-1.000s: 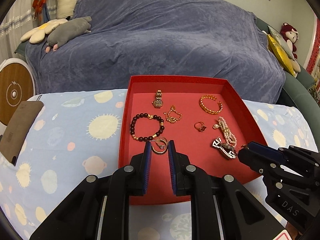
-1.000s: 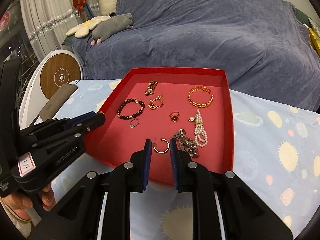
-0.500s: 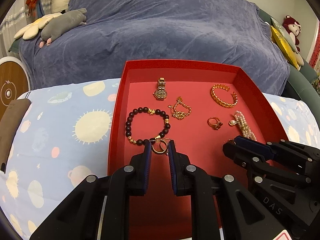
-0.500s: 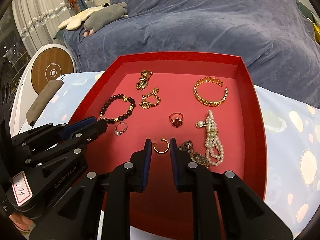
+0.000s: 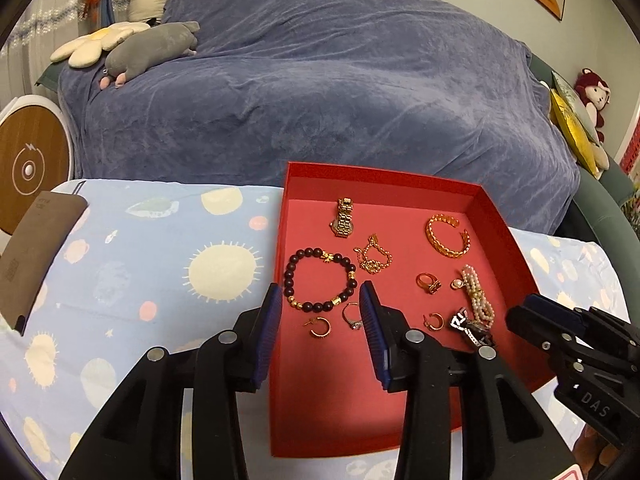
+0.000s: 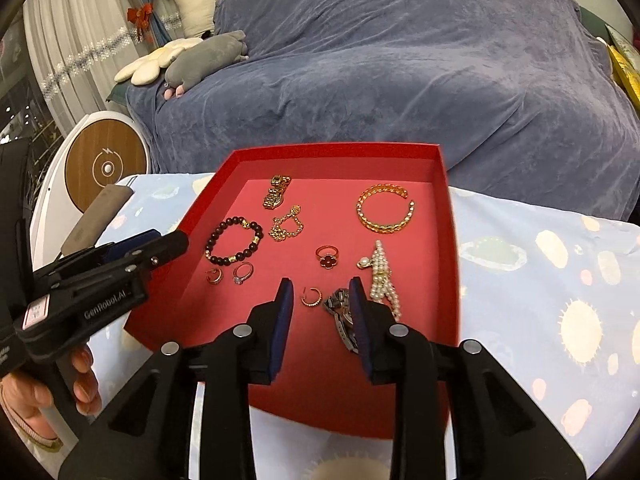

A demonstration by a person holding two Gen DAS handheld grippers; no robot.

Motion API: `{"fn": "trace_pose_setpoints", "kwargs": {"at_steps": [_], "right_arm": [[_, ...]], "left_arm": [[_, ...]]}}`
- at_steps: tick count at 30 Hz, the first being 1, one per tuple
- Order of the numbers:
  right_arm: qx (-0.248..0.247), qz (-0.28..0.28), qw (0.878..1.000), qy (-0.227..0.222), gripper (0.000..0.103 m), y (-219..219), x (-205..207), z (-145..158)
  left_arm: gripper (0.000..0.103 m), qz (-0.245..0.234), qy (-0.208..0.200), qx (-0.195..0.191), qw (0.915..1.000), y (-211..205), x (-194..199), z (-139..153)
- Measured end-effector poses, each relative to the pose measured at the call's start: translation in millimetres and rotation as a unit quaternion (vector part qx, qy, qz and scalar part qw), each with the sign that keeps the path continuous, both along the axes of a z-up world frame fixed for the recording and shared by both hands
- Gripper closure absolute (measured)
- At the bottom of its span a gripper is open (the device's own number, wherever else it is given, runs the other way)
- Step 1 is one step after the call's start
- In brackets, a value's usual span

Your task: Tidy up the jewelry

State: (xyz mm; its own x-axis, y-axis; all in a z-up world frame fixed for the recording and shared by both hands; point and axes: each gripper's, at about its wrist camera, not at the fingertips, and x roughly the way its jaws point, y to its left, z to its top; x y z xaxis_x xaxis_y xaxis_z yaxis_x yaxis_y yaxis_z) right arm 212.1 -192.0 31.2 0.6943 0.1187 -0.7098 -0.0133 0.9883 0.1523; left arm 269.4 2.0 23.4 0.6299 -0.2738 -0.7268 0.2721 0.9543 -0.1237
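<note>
A red tray (image 5: 496, 216) (image 6: 448, 216) on the bed holds jewelry: a dark bead bracelet (image 5: 318, 280) (image 6: 234, 244), gold watch (image 5: 344, 218), gold chain (image 5: 374, 260), gold cuff (image 5: 448, 236) (image 6: 384, 208), flower ring (image 6: 328, 256), pearl strand (image 5: 476, 292) (image 6: 382, 276), and a dark watch (image 6: 340, 312). My left gripper (image 5: 318, 300) is open above a gold hoop earring (image 5: 320, 326) (image 6: 214, 276) and a silver ring (image 5: 354, 318) (image 6: 242, 272). My right gripper (image 6: 320, 292) is open above the other hoop earring (image 6: 312, 296) (image 5: 434, 320).
The tray lies on a pale blue sheet with sun prints (image 5: 160, 272). A blue-covered sofa (image 5: 320, 80) stands behind, with plush toys (image 5: 152, 48) on it. A round wood-faced device (image 5: 28, 168) and a brown flat item (image 5: 32, 264) are at the left.
Both grippers have opened and drawn back from the tray. The left one let go of a hoop earring, which now lies beside the silver ring; the right one's hoop lies by the dark watch.
</note>
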Motion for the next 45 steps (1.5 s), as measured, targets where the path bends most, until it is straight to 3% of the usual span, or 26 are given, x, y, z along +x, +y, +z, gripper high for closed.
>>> {"fn": "trace_pose_setpoints", "kwargs": {"at_steps": [7,13,15,18,33,36,42,45], "right_arm": [[-0.006,-0.001,1.000,0.005,0.069,-8,-68,14],[0.016,-0.011,1.000,0.010,0.066,-8,-116,14],[0.018,-0.014,1.000,0.010,0.060,-5,-129,11],[0.017,-0.015,1.000,0.011,0.060,1,-143,6],[-0.006,-0.025,1.000,0.015,0.055,5,-127,-8],[-0.011,-0.028,0.999,0.012,0.048,7,-123,-8],[-0.028,-0.024,0.999,0.012,0.047,15,-121,-10],[-0.031,-0.025,0.999,0.011,0.041,19,-123,-11]], "left_arm": [[0.063,0.015,-0.006,-0.006,0.9999,23,-41,21],[0.062,0.025,-0.012,0.010,0.9996,30,-90,21],[0.061,0.022,-0.017,0.019,0.9994,27,-106,20],[0.056,0.023,-0.014,0.014,0.9996,26,-125,16],[0.056,0.013,0.015,0.013,0.9997,-3,-129,-9],[0.050,0.011,0.014,0.017,0.9997,-7,-127,-9],[0.043,0.015,0.016,0.018,0.9996,-7,-128,-10],[0.041,0.017,0.019,0.019,0.9995,-7,-128,-11]]}}
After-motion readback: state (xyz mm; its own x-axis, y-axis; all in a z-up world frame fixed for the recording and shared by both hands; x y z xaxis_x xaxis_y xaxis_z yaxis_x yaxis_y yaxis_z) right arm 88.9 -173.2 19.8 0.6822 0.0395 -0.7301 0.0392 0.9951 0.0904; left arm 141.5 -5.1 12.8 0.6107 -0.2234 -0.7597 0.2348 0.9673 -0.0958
